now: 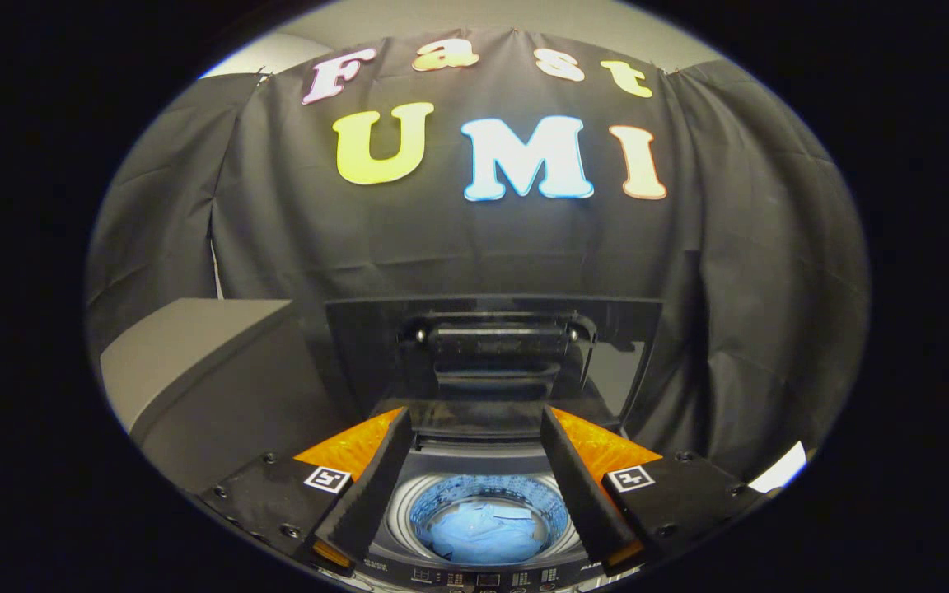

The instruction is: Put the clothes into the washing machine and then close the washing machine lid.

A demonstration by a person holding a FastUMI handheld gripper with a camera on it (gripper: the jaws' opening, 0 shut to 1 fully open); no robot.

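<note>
Black cloth backs the raised lid; the claw (spread wide, holding nothing) hovers over clothes in the drum.

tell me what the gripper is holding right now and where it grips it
Nothing is held. The gripper has its fingers spread open above the washing machine, with the light blue clothes lying in the drum below.

- We see small white markings in a row on the washing machine's control panel, just below the drum opening; they are too small and blurred for us to read.
- We see a square black-and-white coded tag on the gripper's left finger mount and another on the right; neither carries readable letters.
</note>
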